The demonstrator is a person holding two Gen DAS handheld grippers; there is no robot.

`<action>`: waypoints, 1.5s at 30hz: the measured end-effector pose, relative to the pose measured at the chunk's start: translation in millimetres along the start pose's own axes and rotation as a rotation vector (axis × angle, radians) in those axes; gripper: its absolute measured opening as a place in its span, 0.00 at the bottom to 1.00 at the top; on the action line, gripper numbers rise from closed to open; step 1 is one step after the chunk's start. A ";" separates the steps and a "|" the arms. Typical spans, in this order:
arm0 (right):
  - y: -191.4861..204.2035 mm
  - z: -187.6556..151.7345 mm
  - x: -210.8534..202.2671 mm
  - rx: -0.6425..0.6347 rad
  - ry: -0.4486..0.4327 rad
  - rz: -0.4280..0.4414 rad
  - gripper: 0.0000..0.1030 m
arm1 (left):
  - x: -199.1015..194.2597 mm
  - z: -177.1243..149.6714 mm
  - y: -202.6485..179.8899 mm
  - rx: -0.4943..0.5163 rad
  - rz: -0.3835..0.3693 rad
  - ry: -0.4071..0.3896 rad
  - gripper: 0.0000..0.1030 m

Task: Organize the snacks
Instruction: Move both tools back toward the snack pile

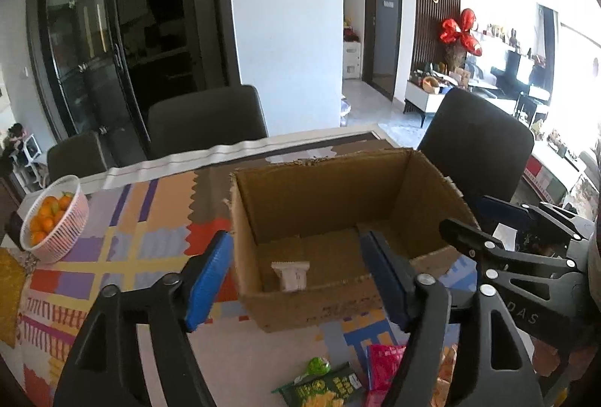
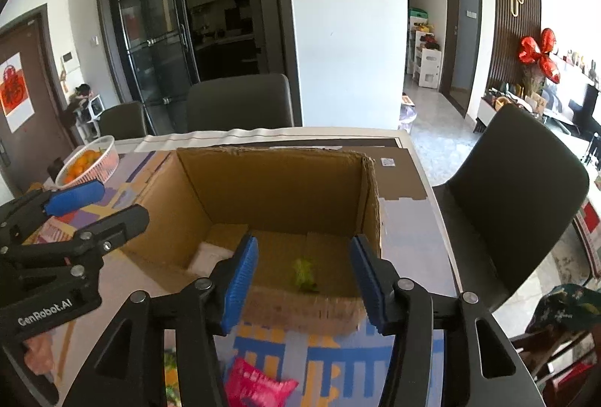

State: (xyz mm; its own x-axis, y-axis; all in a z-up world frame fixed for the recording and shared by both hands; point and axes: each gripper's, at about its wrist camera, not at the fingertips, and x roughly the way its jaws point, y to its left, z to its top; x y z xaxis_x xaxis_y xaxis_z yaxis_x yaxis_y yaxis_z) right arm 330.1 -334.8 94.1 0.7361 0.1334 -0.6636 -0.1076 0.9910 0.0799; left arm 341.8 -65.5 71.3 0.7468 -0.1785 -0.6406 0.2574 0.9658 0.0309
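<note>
An open cardboard box (image 1: 338,189) (image 2: 278,181) stands on the patterned tablecloth. A white snack packet (image 1: 291,275) lies on its floor; it shows as a white shape (image 2: 208,256) in the right wrist view. A blurred green snack (image 2: 305,274) is inside the box, below my right gripper (image 2: 304,279), which is open and empty over the box's near wall. My left gripper (image 1: 296,275) is open and empty at the box's near left corner. A green packet (image 1: 319,388), a green lollipop (image 1: 318,365) and a pink packet (image 1: 383,365) (image 2: 259,386) lie in front of the box.
A white basket of oranges (image 1: 56,219) (image 2: 88,162) stands at the table's left. Dark chairs (image 1: 206,121) (image 2: 514,196) stand behind and to the right of the table. Each gripper shows in the other's view (image 1: 526,238) (image 2: 67,219).
</note>
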 end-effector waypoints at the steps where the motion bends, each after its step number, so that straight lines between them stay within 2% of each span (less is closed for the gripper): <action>1: 1.2 -1.3 -5.0 -0.002 -0.005 -0.003 0.55 | -9.0 -2.1 -0.7 0.007 0.008 -0.016 0.73; 8: 15.7 -15.5 -51.5 -0.013 -0.076 0.002 0.67 | -55.7 -21.2 -3.3 0.033 0.009 -0.075 0.76; 11: 17.9 -23.1 -68.7 -0.014 -0.102 0.010 0.69 | -73.9 -34.6 -5.1 0.041 -0.001 -0.093 0.76; 21: 29.8 -75.6 -114.9 -0.023 -0.168 -0.034 0.79 | -111.7 -86.1 -13.3 0.064 -0.011 -0.111 0.80; 32: 39.5 -137.2 -131.5 -0.069 -0.124 -0.026 0.81 | -123.4 -152.6 -29.9 0.123 -0.016 -0.038 0.80; 40: 45.4 -184.1 -125.5 -0.079 -0.058 -0.011 0.81 | -117.1 -200.6 -34.2 0.095 -0.086 0.031 0.80; 45: 47.0 -208.5 -115.7 -0.073 -0.018 -0.007 0.81 | -108.2 -225.6 -35.6 0.080 -0.079 0.053 0.80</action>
State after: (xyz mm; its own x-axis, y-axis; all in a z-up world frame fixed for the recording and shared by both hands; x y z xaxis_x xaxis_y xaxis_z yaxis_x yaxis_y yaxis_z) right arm 100.5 -306.3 19.6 0.7488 0.1274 -0.6505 -0.1507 0.9884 0.0202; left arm 113.5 -38.2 -33.6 0.6892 -0.2415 -0.6832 0.3640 0.9306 0.0382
